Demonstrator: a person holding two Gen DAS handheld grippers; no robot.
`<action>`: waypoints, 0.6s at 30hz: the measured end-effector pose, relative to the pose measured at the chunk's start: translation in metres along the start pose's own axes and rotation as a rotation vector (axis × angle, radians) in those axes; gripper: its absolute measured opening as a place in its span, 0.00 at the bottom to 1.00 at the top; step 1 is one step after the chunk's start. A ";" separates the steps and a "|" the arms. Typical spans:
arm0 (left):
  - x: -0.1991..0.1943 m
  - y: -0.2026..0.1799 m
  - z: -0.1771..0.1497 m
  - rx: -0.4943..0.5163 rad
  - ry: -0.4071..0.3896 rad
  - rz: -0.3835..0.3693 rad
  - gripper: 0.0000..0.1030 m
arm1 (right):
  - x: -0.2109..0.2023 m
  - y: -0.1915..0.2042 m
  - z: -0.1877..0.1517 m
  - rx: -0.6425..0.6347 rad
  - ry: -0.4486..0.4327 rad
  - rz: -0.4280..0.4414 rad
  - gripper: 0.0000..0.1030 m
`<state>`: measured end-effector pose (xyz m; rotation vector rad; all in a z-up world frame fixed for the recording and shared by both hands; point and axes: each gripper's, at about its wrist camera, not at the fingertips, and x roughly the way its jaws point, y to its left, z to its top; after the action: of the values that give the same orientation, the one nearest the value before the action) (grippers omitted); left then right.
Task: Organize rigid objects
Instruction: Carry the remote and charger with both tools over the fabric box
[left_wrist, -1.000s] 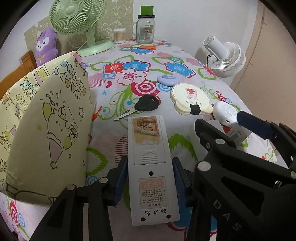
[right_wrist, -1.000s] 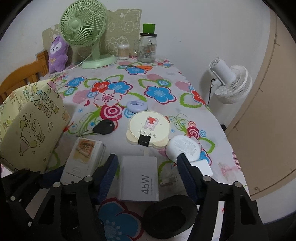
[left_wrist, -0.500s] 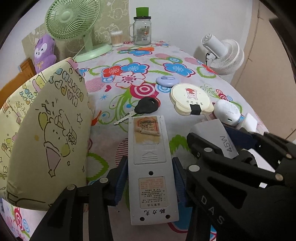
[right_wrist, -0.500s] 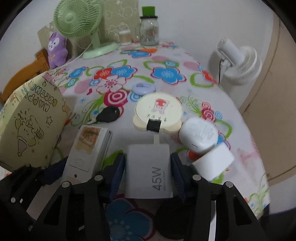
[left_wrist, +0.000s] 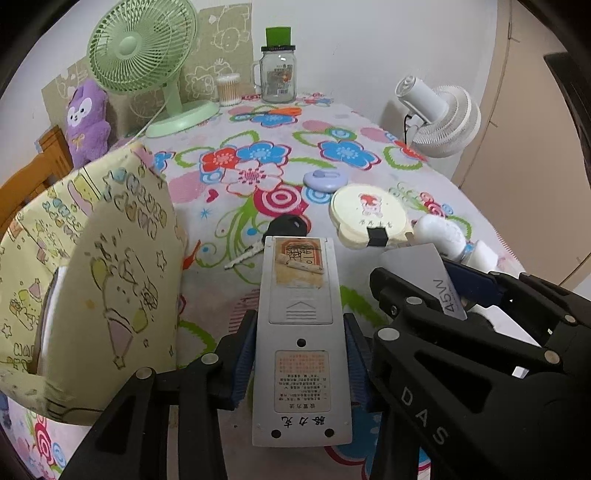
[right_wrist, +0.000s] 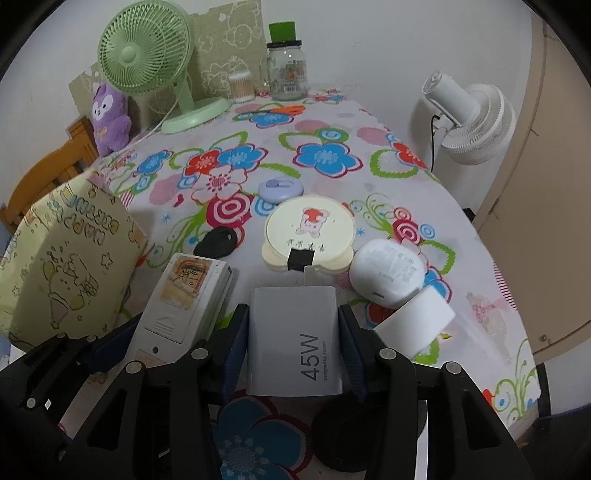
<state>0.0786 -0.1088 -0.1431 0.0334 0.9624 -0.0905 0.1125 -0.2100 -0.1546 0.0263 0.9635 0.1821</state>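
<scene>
A grey remote control (left_wrist: 299, 332) lies back side up between the blue pads of my left gripper (left_wrist: 299, 328), whose jaws are closing and press on its long sides. Its far end reaches over the black car key (left_wrist: 286, 225). In the right wrist view the same remote (right_wrist: 184, 295) shows at lower left. My right gripper (right_wrist: 291, 321) is closing too, with its pads pressed on a white 45W charger (right_wrist: 295, 339). The charger's plug points at a cream round case (right_wrist: 310, 229). The two grippers sit side by side above the flowered tablecloth (right_wrist: 332, 155).
A yellow gift bag (left_wrist: 92, 258) stands open at the left. A white round device (right_wrist: 388, 273) and a white block (right_wrist: 417, 325) lie right of the charger, a lilac disc (right_wrist: 280, 188) beyond the case. Green fan (left_wrist: 142, 44), jar (left_wrist: 277, 74) and plush toy (left_wrist: 88, 122) at the back.
The right gripper's jaws closed from wide apart onto the 45W charger and it came in beside the left gripper. The left gripper kept the remote and stayed put.
</scene>
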 end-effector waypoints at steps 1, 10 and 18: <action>-0.002 0.000 0.002 0.001 -0.005 -0.001 0.44 | -0.003 0.000 0.002 0.002 -0.006 -0.001 0.48; -0.024 0.000 0.014 -0.004 -0.043 -0.013 0.44 | -0.026 0.001 0.015 0.003 -0.044 -0.013 0.49; -0.043 0.002 0.022 -0.005 -0.078 -0.016 0.44 | -0.046 0.005 0.023 0.004 -0.077 -0.016 0.49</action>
<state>0.0724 -0.1059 -0.0953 0.0176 0.8849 -0.1036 0.1049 -0.2116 -0.1031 0.0291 0.8869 0.1637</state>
